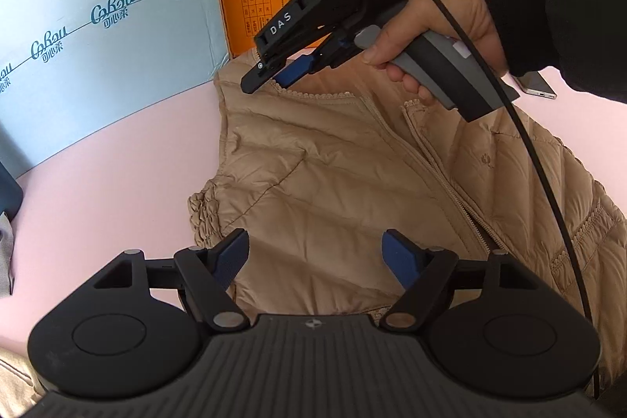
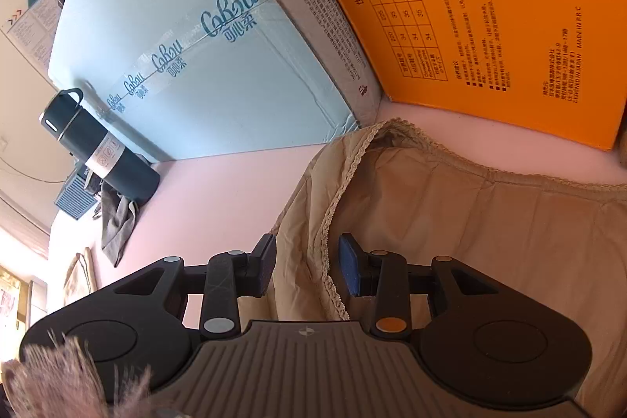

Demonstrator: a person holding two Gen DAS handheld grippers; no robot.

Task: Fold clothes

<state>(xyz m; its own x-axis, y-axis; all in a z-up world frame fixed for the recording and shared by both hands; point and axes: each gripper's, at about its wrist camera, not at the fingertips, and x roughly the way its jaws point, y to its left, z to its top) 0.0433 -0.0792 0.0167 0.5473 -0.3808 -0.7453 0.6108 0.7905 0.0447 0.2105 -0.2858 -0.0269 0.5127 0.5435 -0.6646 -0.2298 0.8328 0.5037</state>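
Observation:
A tan quilted vest (image 1: 333, 175) lies flat on the pink table (image 1: 117, 183), zipper up, collar toward the boxes. My left gripper (image 1: 315, 257) is open and hovers over the vest's lower part with nothing between its blue pads. My right gripper (image 1: 274, 75) is seen from the left wrist view at the vest's collar. In the right wrist view my right gripper (image 2: 307, 263) is open, its pads on either side of the lace-trimmed collar edge (image 2: 333, 222) of the vest (image 2: 490, 241), not clamped.
A light blue carton (image 1: 98, 38) and an orange box (image 2: 490, 18) stand along the table's far edge. A dark flask (image 2: 98, 151) and a grey cloth (image 2: 117, 222) lie at the left. A phone (image 1: 537, 85) lies at the right. A black cable (image 1: 548, 183) hangs over the vest.

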